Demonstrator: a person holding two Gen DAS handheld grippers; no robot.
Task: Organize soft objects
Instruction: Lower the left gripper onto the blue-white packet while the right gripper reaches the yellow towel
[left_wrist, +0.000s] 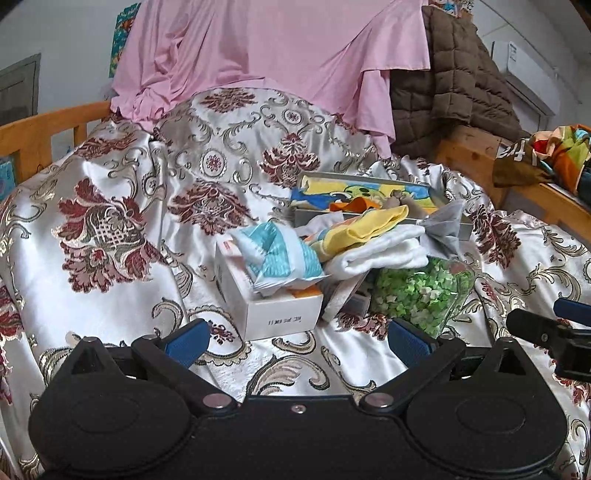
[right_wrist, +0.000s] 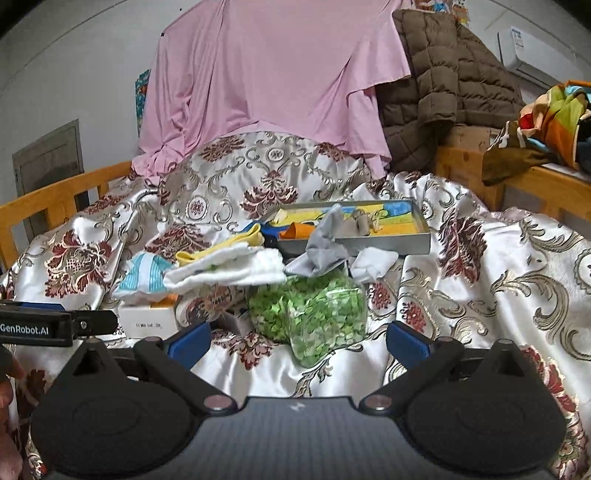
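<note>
Satin bedspread (left_wrist: 122, 229) lies under everything, and the sorting looks barely begun to me. Both my left tongs (left_wrist: 297, 338) and right tongs (right_wrist: 297, 338) hang spread wide, grasping nothing. Ahead of them the white towel (right_wrist: 225, 267), yellow cloth (left_wrist: 373, 225) and grey cloth (right_wrist: 325, 243) sit heaped across a white box (left_wrist: 273, 310) and a bag of green bits (right_wrist: 314, 317). Beyond the heap, the grey tray (right_wrist: 369, 245) holds only a few pieces, so most of the soft things remain to be moved.
</note>
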